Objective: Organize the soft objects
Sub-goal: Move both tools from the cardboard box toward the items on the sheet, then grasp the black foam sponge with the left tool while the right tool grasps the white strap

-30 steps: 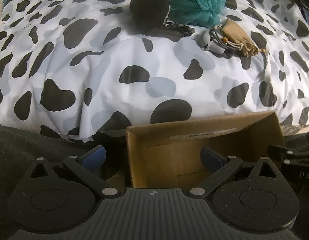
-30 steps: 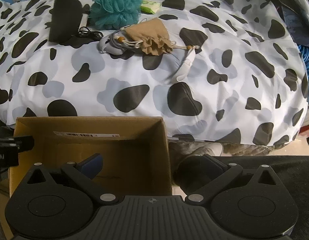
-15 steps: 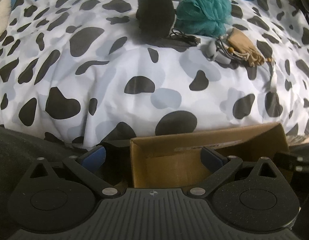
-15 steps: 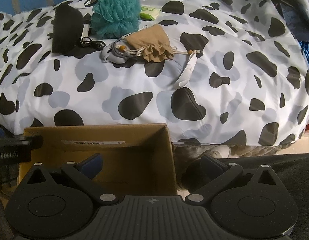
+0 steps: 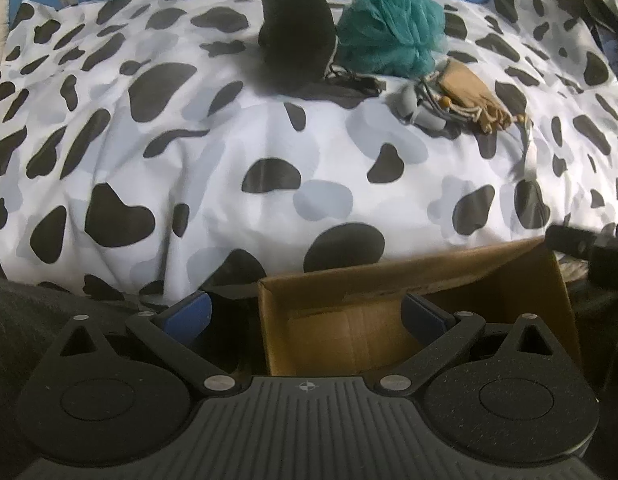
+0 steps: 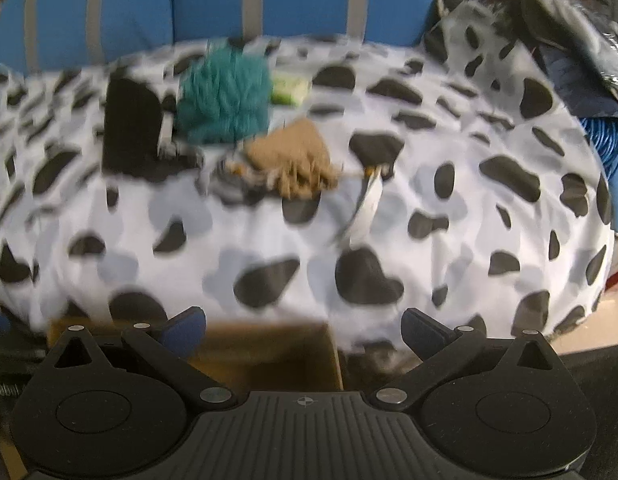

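On the cow-print cover (image 5: pixel 229 152) far from me lie a black soft pad (image 5: pixel 295 46), a teal mesh sponge (image 5: pixel 391 34), a tan drawstring pouch (image 5: pixel 469 94) and a grey strap item (image 5: pixel 419 110). The blurred right wrist view shows the same pad (image 6: pixel 129 128), sponge (image 6: pixel 225 96) and pouch (image 6: pixel 297 160), plus a green packet (image 6: pixel 289 88). An open cardboard box (image 5: pixel 409 280) stands at the bed's near edge. My left gripper (image 5: pixel 305 316) is open and straddles the box's left wall. My right gripper (image 6: pixel 305 332) is open above the box's right corner (image 6: pixel 269 344). Neither holds anything.
Blue cushions with grey stripes (image 6: pixel 229 8) rise behind the bed. Dark clutter and a blue coil (image 6: pixel 601 140) sit at the right. The tip of the other gripper (image 5: pixel 569 240) shows at the box's right end. A dark cloth (image 5: pixel 37 304) lies at my near left.
Both grippers have risen and tilted up: the box has slid down in both views and the blue cushions have come into sight. The right view is blurred by motion.
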`<state>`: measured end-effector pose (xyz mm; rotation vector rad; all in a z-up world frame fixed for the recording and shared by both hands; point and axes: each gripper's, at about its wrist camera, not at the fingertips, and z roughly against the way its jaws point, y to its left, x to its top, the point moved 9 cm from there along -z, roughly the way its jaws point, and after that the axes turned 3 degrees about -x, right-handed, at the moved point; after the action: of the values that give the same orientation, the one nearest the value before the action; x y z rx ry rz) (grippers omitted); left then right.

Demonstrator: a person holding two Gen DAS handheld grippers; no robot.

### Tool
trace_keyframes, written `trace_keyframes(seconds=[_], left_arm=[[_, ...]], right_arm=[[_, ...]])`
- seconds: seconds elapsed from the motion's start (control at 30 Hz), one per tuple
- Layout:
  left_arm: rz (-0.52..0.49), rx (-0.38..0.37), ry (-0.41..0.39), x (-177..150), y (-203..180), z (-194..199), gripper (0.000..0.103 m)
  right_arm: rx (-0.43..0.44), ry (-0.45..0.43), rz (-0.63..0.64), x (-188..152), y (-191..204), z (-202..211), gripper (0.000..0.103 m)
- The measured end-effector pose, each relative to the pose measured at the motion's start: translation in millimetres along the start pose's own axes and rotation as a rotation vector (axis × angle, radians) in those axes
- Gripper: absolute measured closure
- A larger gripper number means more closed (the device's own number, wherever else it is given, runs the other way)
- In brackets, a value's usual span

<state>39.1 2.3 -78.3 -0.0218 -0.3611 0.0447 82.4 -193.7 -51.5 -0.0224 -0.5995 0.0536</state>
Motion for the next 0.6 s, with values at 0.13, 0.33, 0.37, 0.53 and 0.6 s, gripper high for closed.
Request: trace_keyframes(seconds=[0.13, 0.33, 0.37, 0.53, 0.6], left_arm=[[-0.020, 0.020, -0.053, 7, 2, 6, 0.000], [-0.057, 0.023, -0.124, 26, 0, 6, 0.000], [-0.065, 0.022, -0.134, 30, 0, 4, 0.000], [-0.086, 0.016, -0.171, 49, 2, -3, 0.000], [-0.081, 0.000, -0.176, 56, 3, -7, 0.000]], right_arm=[[0.032, -0.065, -0.015, 15, -5, -1, 0.000], [0.045, -0.060, -0.027, 27, -18, -16, 0.000], [0.046, -0.055, -0.032, 27, -20, -19, 0.000], [0.060, -0.037, -0.044, 34, -30, -30, 0.000], [0.058, -0.029, -0.054, 37, -36, -36, 0.000]])
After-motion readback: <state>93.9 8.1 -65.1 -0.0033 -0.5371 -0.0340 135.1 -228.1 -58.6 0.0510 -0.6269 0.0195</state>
